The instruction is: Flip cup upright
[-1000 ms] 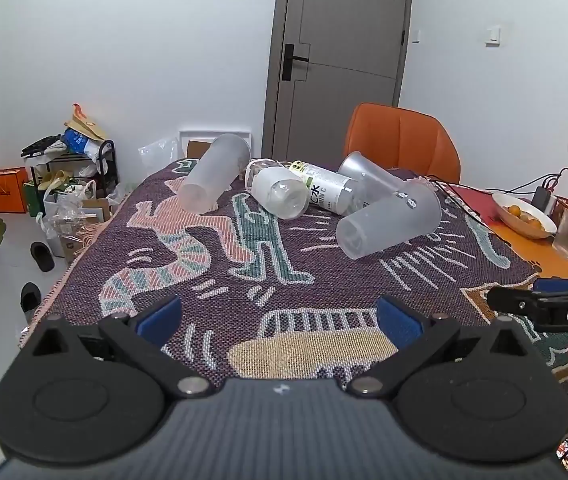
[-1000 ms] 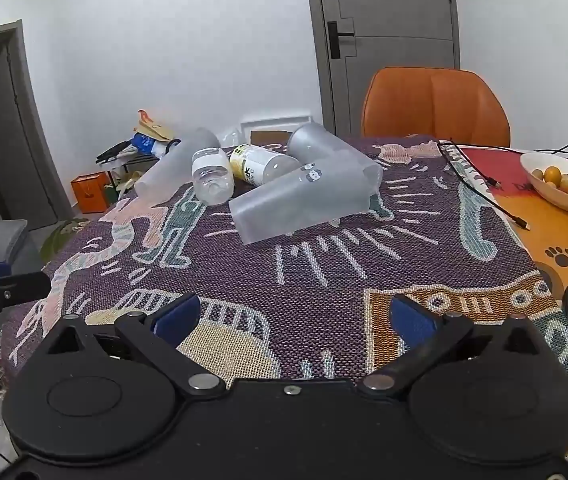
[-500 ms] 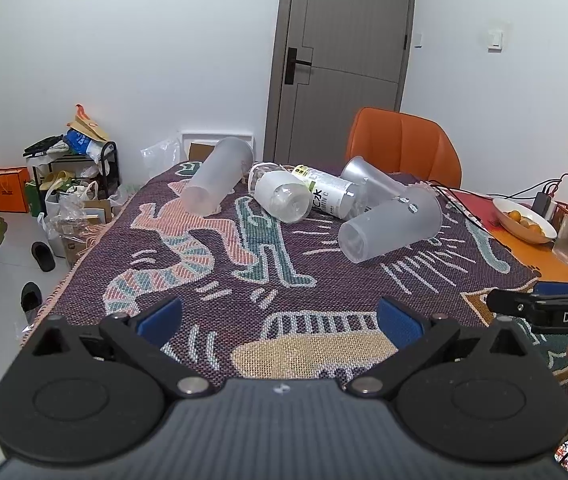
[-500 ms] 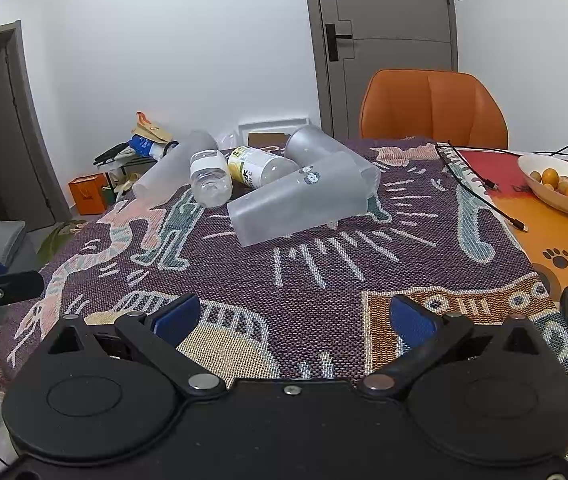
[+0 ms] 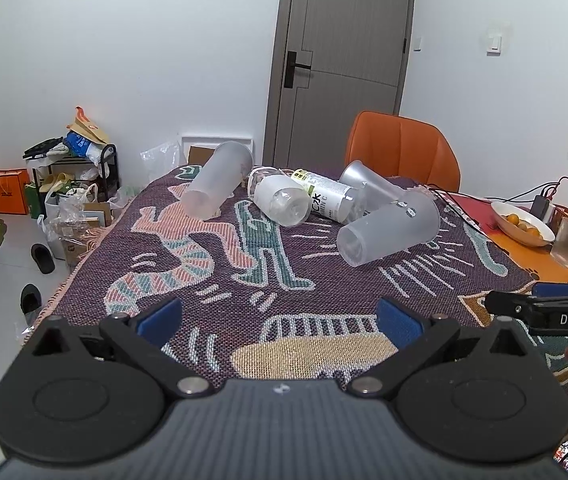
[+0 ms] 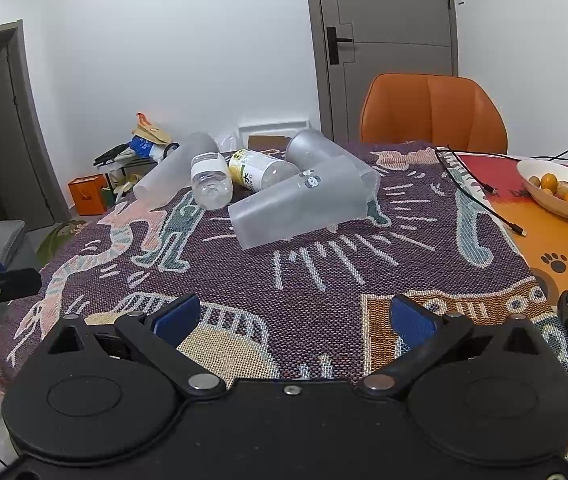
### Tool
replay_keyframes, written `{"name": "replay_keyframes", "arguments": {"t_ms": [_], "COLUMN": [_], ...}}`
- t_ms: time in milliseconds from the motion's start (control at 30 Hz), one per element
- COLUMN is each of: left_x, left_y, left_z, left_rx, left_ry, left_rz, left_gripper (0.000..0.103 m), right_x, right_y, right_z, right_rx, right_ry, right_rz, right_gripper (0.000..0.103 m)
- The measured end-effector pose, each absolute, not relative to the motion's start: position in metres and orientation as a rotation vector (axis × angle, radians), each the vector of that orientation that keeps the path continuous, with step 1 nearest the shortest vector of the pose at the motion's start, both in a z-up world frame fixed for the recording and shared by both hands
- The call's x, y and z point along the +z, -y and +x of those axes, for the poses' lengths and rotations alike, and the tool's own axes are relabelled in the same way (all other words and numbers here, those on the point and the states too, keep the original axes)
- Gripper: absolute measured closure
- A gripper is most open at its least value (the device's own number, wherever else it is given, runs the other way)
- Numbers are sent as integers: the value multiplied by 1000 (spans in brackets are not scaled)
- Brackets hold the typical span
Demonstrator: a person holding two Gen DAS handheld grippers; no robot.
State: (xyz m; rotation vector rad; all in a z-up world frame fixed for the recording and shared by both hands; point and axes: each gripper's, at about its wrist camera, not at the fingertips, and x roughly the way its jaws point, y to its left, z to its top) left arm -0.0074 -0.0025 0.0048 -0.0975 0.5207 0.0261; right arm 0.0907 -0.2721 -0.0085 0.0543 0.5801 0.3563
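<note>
The nearest frosted plastic cup [image 6: 299,206] lay on its side near the middle of the patterned woven cloth [image 6: 323,280] that covered the table, its base pointing toward the near-left corner and a small cartoon print on its upper wall. Its wide mouth end leaned against a second frosted cup [image 6: 311,152], also toppled, just behind it. A clear bottle with a yellow label [image 6: 262,170] lay touching that pair on the left, and beside it a smaller clear water bottle [image 6: 211,180] lay with its bottom toward the camera. A third frosted cup [image 5: 218,186] lay tilted at the far-left edge of the cloth.

The left gripper [image 5: 280,318] hovered over the near edge of the cloth, its blue pads spread wide with nothing between them. The right gripper [image 6: 293,318] hung likewise above the near edge, jaws parted and empty, well apart from the cups.

An orange chair [image 6: 433,114] stood at the far edge, and a white bowl of oranges [image 6: 559,188] sat toward the right edge on bare orange tabletop.
</note>
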Motion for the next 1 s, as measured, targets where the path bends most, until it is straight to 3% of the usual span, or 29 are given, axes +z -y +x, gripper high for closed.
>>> {"name": "replay_keyframes", "arguments": {"t_ms": [1000], "left_x": [10], "left_y": [3], "left_z": [-11], "left_rx": [21], "left_ry": [-508], "left_rz": [-98], "left_gripper": [0], "right_x": [-4], "right_y": [275], "right_z": [90], "right_rx": [348], "right_ry": [-566], "right_rz": [51], "right_gripper": [0]}}
